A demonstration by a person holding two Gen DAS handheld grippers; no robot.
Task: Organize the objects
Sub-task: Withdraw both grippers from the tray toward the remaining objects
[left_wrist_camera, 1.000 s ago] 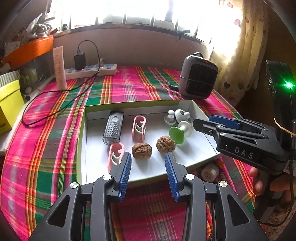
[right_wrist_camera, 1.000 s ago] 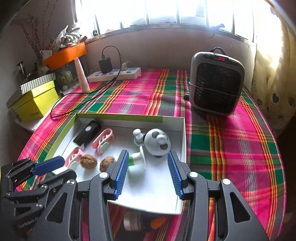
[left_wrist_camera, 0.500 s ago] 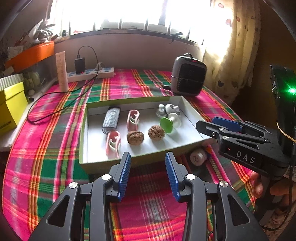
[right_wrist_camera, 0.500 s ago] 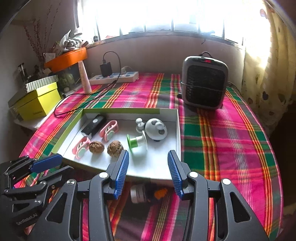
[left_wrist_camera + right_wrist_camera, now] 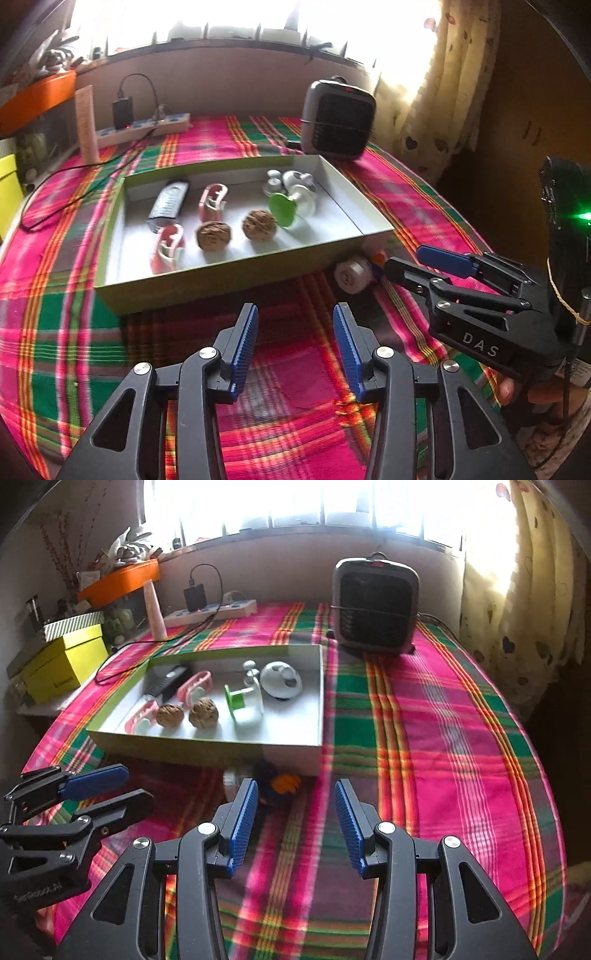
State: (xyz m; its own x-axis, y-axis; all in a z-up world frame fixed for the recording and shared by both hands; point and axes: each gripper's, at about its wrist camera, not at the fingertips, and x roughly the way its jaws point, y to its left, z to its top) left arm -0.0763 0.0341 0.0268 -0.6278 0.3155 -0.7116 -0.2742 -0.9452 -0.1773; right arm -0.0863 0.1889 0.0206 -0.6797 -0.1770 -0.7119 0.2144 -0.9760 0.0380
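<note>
Both tongs spread and empty: right gripper (image 5: 291, 827) sits nearer the small bottle (image 5: 258, 779) lying sideways at frame centre, against the box (image 5: 207, 749); left gripper (image 5: 295, 347) hangs back.

2 walnuts (image 5: 236, 230) in tray (image 5: 207, 278), heater (image 5: 338, 120) behind, toy (image 5: 354, 275) before

This is a room in a home. A table under a bright window (image 5: 295, 502) wears a pink and green plaid cloth (image 5: 424, 709), with heart-patterned curtains (image 5: 517, 590) hanging at the side. A small space heater (image 5: 375, 605), a power strip (image 5: 218, 609) with a charger plugged in, and stacked yellow and orange storage boxes (image 5: 59, 664) crowd the edges.
</note>
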